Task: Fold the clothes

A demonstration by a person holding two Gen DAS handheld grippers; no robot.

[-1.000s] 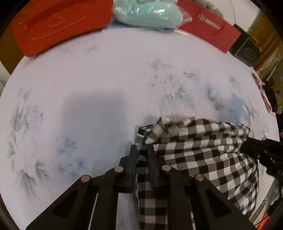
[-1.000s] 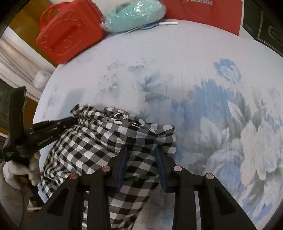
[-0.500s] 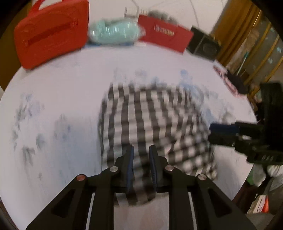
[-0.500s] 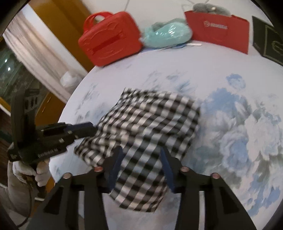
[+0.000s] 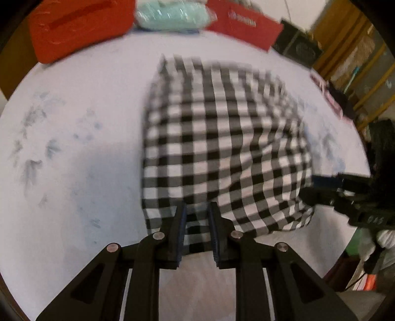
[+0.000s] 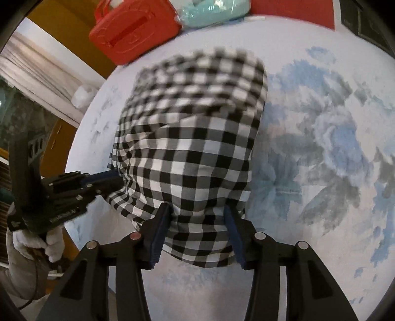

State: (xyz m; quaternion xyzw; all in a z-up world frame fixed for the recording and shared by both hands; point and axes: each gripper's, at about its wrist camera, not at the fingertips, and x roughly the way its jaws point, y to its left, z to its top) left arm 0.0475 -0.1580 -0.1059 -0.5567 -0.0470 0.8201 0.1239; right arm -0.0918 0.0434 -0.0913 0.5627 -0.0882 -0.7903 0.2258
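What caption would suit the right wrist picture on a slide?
Right gripper, jaws just opening, straddles the near edge of a black-and-white checked cloth spread on a blue floral tablecloth.

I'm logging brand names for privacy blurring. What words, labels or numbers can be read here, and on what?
"045", roughly, in pale figures on the right gripper's body; blurred, so uncertain.
White lettering on the red bag: too blurred to read.
White lettering on the left gripper's body: too blurred to read.
Gold emblem on the black box: no readable text.
Nothing else carries text.
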